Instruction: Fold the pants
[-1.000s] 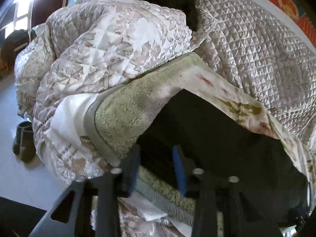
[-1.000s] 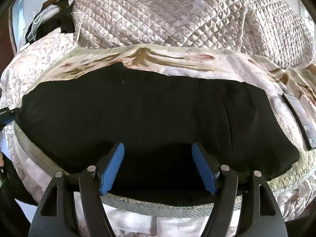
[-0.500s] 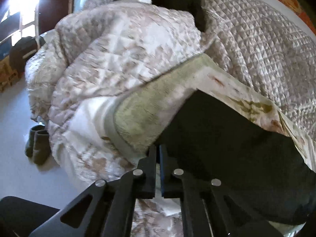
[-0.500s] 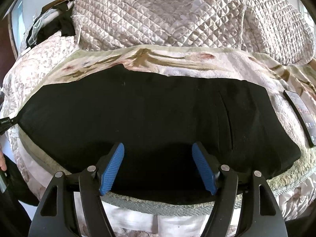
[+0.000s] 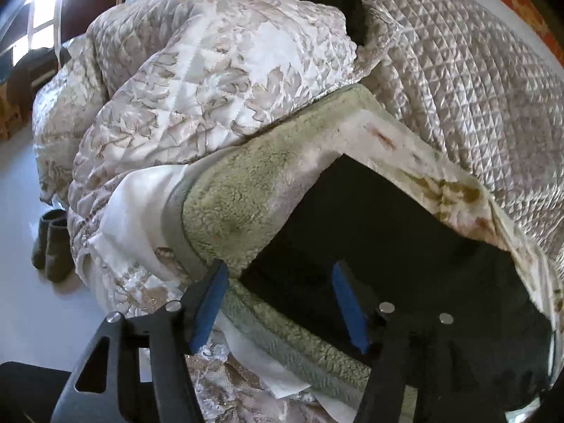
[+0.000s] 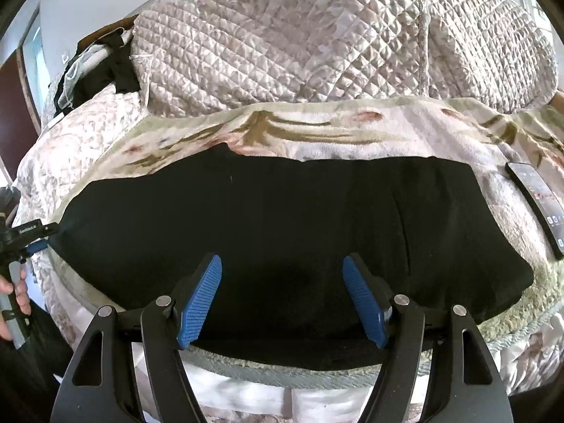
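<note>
left hand-held gripper [image 5: 278, 303]: jaws wide, empty, over pants [image 5: 387, 232] corner | right hand-held gripper [image 6: 282, 296]: wide, empty

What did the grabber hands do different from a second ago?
The left gripper pinched shut at the corner of the black pants half a second ago, then opened wide again and let go. The right gripper stayed open over the pants, which lie flat on the blanket as before.

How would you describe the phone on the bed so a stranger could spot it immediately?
Start at the big quilted bedspread heaped at the back, then drop to the floral fleece blanket spread in front. The phone lies on that blanket, just off the right end of the black pants. It is the only hard, glossy slab there, its screen lit with icons.
</note>
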{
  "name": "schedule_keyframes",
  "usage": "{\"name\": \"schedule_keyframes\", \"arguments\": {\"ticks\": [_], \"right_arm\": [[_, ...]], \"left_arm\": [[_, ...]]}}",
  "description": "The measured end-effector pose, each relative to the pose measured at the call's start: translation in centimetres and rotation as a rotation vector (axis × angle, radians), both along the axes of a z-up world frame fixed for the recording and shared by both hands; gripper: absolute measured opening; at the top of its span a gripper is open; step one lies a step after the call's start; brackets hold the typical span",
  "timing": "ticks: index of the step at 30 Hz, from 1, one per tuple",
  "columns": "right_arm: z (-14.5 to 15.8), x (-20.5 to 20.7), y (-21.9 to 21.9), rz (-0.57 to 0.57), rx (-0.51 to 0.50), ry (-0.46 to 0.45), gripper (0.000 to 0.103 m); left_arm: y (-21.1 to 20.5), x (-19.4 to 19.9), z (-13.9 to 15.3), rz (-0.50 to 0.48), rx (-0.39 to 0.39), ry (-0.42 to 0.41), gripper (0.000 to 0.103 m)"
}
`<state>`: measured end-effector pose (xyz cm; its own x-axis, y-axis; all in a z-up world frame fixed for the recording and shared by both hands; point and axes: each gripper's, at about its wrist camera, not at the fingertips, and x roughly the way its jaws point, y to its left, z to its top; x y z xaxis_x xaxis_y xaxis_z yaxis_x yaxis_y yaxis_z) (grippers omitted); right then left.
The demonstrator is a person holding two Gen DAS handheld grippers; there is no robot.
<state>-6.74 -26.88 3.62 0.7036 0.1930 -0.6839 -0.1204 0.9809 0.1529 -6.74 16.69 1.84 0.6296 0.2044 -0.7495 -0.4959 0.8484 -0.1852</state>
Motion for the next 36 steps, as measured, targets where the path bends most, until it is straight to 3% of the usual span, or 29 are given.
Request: {"name": "schedule_keyframes", "arguments": {"ticks": [3,5,7,10,13,22,26,28,31,36], "right_arm": [[-0.2,0.1,0.0,0.0,0.009,0.009,0.071],[-0.3,0.2,0.2,0.001,0.012,0.01,0.071],[-0.3,0.2,0.2,0.001,0.012,0.011,0.071],[-0.4,0.3,0.2,0.0,0.021,0.016,0.071],[-0.3,0.3,0.0,-0.003,0.036,0.014,0.071],[-0.4,0.6,-1.5,-0.034,0.129,0.04,0.071],[-0.3,0.3,-2.3,-0.041,0.184,0.051,0.071],[-0.3,0.2,-2.7,-0.043,0.201,0.058,0.071],[-0.1,0.3,-3.0,-0.042,0.201,0.06,0.071],[0.2,0.0,-4.0,-0.039,0.292,0.06,0.071]], "left_arm": [[-0.7,0.5,-0.1,-0.008,0.053,0.027,0.06],[-1.1,0.8,-0.1,-0.007,0.098,0.044,0.049],[-1.1,0.8,0.0,-0.013,0.112,0.04,0.025],[-1.6,1.1,0.2,-0.043,0.139,0.048,0.014],[-1.8,1.2,0.6,-0.069,0.108,0.032,0.011],[-3.7,2.0,4.8,-0.224,-0.153,-0.12,0.011],[-8.5,3.5,6.2,-0.355,-0.168,-0.147,0.011],[-11.0,3.9,6.5,-0.424,-0.218,-0.153,0.01],[-15.3,4.6,6.4,-0.527,-0.25,-0.135,0.01],[-22.4,4.5,4.8,-0.716,-0.277,-0.097,0.01]]}}
